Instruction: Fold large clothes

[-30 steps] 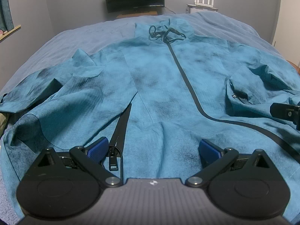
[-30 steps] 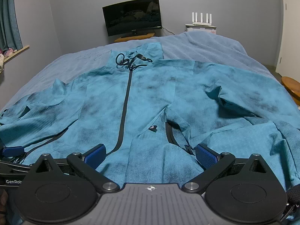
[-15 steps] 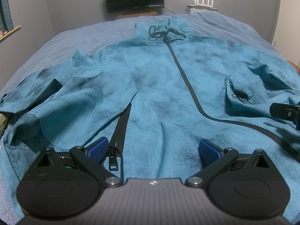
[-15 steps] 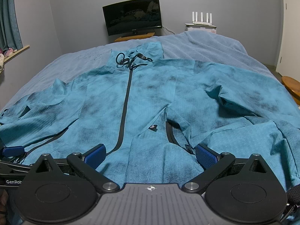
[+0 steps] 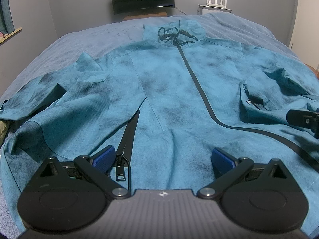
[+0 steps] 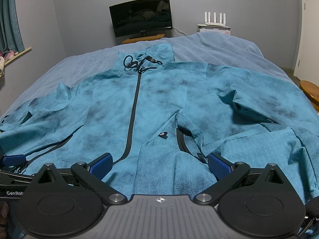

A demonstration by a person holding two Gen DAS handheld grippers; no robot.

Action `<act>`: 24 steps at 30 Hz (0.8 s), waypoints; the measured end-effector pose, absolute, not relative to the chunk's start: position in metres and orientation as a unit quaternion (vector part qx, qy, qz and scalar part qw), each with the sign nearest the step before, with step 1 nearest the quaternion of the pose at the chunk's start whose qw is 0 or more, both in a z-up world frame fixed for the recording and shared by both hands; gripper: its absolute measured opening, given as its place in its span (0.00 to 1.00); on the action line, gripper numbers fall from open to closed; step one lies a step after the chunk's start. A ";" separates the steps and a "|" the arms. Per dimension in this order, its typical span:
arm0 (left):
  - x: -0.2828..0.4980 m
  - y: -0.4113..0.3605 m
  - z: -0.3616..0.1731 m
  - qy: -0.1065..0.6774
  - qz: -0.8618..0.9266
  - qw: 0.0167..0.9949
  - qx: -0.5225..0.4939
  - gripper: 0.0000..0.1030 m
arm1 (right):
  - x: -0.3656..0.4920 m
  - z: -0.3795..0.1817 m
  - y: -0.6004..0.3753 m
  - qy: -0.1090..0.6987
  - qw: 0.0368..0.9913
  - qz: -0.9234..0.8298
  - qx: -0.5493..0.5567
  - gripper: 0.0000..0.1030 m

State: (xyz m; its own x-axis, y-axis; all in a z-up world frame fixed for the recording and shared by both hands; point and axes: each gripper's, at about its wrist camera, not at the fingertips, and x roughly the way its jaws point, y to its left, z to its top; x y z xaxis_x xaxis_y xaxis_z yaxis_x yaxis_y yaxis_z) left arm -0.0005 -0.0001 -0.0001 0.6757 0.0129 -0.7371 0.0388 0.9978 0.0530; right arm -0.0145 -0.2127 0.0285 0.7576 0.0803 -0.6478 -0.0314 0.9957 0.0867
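Both tools, left tool (image 5: 163, 159) and right tool (image 6: 159, 164), gape wide over the jacket (image 5: 169, 91) hem; closing might snag a pocket zipper pull (image 5: 120, 169) or pinch one layer.

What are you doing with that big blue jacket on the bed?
A person holds a gripper in each hand over a teal jacket spread front-up on the bed, zipped closed. The left gripper and right gripper are both open at the bottom hem, gripping nothing. The sleeves lie rumpled out to each side; no fold has been made.
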 end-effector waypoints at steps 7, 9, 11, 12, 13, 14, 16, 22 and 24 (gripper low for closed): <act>0.000 0.000 0.000 0.403 -0.007 0.915 0.032 1.00 | -0.014 0.029 -0.212 0.348 0.936 0.030 0.035 1.00; 0.000 0.000 0.000 0.402 -0.007 0.915 0.033 1.00 | -0.014 0.029 -0.212 0.348 0.936 0.030 0.035 1.00; 0.000 0.000 0.000 0.402 -0.007 0.915 0.033 1.00 | -0.014 0.028 -0.213 0.349 0.936 0.030 0.035 1.00; 0.000 0.000 0.000 0.402 -0.007 0.915 0.033 1.00 | -0.014 0.029 -0.211 0.348 0.936 0.030 0.035 1.00; 0.000 0.000 0.000 0.402 -0.007 0.915 0.033 1.00 | -0.014 0.029 -0.211 0.349 0.936 0.030 0.036 1.00; 0.000 0.000 0.000 0.402 -0.007 0.915 0.033 1.00 | -0.014 0.029 -0.211 0.349 0.936 0.030 0.035 1.00; 0.000 0.000 0.000 0.402 -0.007 0.915 0.033 1.00 | -0.015 0.027 -0.211 0.349 0.936 0.030 0.035 1.00; 0.000 0.000 0.000 0.402 -0.007 0.915 0.033 1.00 | -0.016 0.024 -0.212 0.350 0.936 0.030 0.034 1.00; 0.000 0.000 0.000 0.402 -0.007 0.915 0.033 1.00 | -0.016 0.023 -0.211 0.350 0.936 0.030 0.034 1.00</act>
